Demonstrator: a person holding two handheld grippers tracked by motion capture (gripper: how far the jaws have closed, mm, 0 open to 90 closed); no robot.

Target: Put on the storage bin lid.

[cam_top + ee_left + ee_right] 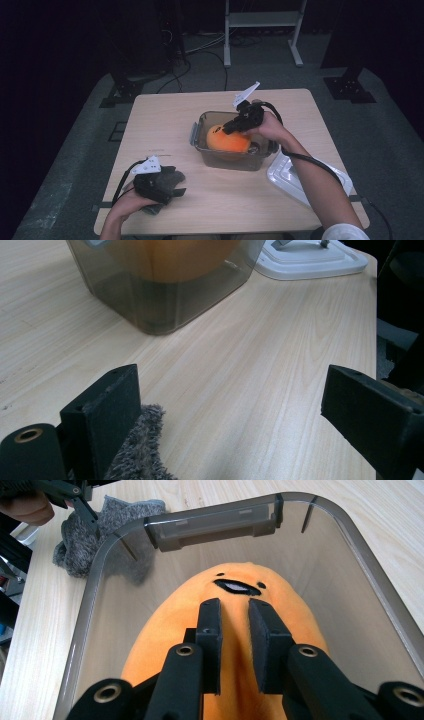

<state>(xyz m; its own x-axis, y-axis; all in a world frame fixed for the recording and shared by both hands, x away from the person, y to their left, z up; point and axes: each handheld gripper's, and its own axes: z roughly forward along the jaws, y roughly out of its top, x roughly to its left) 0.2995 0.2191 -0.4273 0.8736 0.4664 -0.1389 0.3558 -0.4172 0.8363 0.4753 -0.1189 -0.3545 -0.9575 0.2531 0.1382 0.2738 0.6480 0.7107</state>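
Observation:
An orange plush toy with a small face lies inside a smoky clear plastic container at the table's middle. My right gripper reaches into the container from the right. Its jaws stand a narrow gap apart over the plush's back, with orange fabric showing between them and no clear pinch. My left gripper rests near the front left of the table on a grey fuzzy cloth. Its jaws stand wide apart, and the cloth lies against the inner side of one jaw.
A white container lid lies on the table to the front right, beside the container. The same lid appears past the container in the left gripper view. The grey cloth lies outside the container's far wall. Dark floor and stands surround the table.

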